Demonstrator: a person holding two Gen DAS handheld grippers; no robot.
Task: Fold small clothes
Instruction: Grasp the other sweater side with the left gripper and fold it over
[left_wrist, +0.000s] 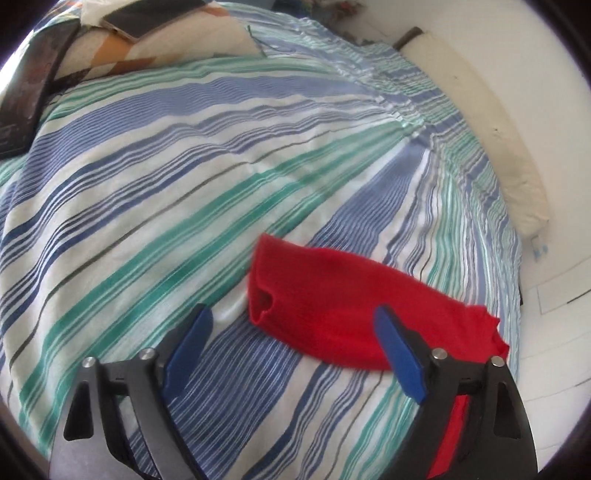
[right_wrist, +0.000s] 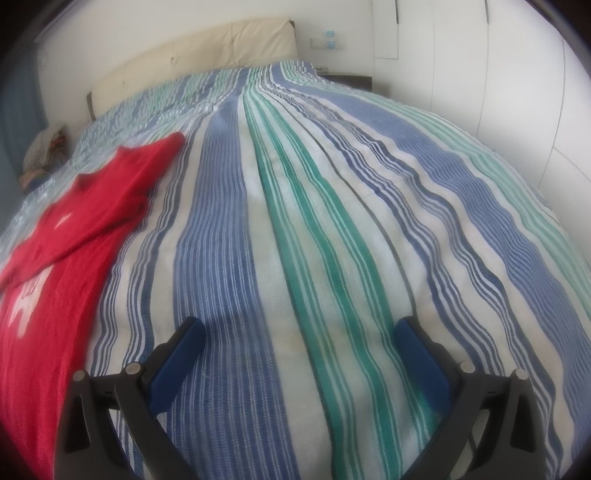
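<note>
Striped bedspread covered the whole bed, mostly bare. Cream headboard closed off the far end; white wardrobe doors ran along the right side in the right wrist view. In the left wrist view the bedspread's near-right edge dropped to a pale floor, and a patterned pillow with a dark flat object on top sat at the far left corner.

Red shirt lay flat at the left of the right wrist view, one sleeve folded across its body, white print partly showing. In the left wrist view a red sleeve end lay near the bed's edge.

Left gripper: blue pads spread wide, nothing pinched; red cloth lay behind and under the right-hand finger, contact unclear.

Right gripper: fingers spread wide over bare stripes, clear of the shirt, holding nothing.
</note>
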